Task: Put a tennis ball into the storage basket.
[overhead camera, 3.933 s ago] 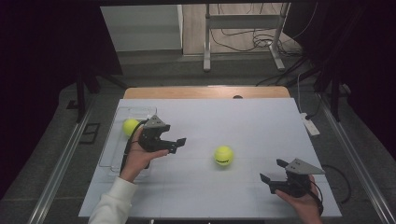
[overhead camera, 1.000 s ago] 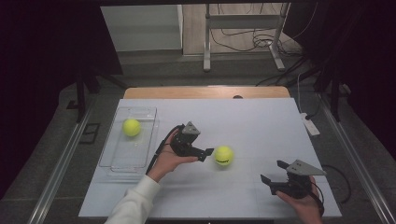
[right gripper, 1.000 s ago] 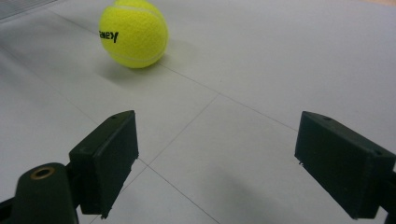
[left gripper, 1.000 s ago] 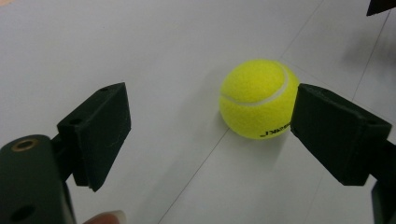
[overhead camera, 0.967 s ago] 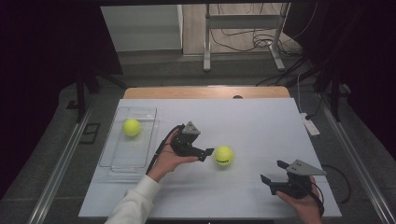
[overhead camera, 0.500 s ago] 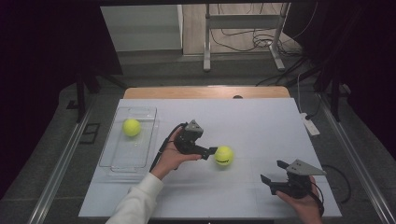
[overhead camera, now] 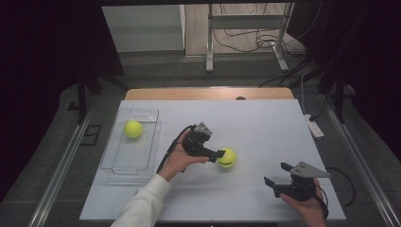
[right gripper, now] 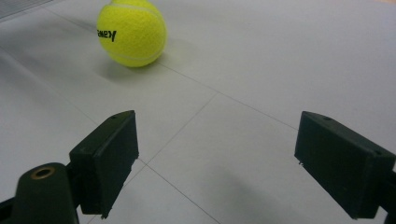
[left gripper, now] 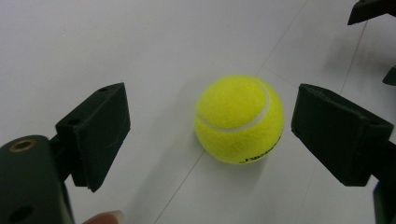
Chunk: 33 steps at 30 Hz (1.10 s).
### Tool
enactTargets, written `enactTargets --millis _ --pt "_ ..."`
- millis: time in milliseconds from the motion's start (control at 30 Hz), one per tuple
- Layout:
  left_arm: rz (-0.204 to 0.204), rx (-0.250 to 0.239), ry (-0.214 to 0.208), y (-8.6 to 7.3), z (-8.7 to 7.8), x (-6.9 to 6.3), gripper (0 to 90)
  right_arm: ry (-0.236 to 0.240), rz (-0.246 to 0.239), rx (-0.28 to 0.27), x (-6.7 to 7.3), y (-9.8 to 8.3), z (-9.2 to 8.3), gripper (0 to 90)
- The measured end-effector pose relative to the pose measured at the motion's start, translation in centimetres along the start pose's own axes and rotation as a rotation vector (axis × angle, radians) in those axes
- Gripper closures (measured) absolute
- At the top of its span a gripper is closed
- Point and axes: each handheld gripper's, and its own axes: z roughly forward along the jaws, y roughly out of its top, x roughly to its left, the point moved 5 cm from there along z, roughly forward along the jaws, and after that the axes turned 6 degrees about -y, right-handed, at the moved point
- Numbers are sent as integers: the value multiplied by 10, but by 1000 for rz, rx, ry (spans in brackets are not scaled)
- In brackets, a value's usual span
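The left tongs (left gripper: 210, 135) are held open, with the jaws standing wide on either side of the ball (left gripper: 239, 119). A gap is seen between each pad and the ball, so nothing is gripped yet. The jaws have just been opening a little further, with the ball between them but untouched. In the high view the left tongs (overhead camera: 218, 154) are seen pointing toward the person's right, and the ball (overhead camera: 227, 158) lies directly ahead of their tips, resting on the worktop (overhead camera: 265, 127).

The right tongs (right gripper: 215, 163) are also open and empty. The same ball (right gripper: 131, 32) lies well ahead of them and off to one side. In the high view the right tongs (overhead camera: 276, 174) are held near the front right corner of the worktop, well apart from the ball.

The deciding relation is judged as follows: the ball sits in line with the left tongs and already within their span, so the left hand is by far the nearer. A ball has no long axis, so no turn of the wrist should be needed; a short advance and a closing of the jaws should suffice.

A second ball (overhead camera: 133, 129) lies inside a clear tray (overhead camera: 113, 163) at the left of the worktop.
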Motion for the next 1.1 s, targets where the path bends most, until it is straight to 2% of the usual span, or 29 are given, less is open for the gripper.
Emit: enactTargets --millis 333,500,933,1100 --pt "-5 25 -39 0 9 -5 92 -3 -2 5 0 -1 0 140" --pt "9 42 -43 1 14 -8 82 -4 -2 5 0 -1 0 140" --pt "14 78 -49 1 29 -12 70 -5 -3 6 0 -1 1 140" --pt "1 95 -48 -2 38 -10 66 -5 -2 7 0 -1 1 140"
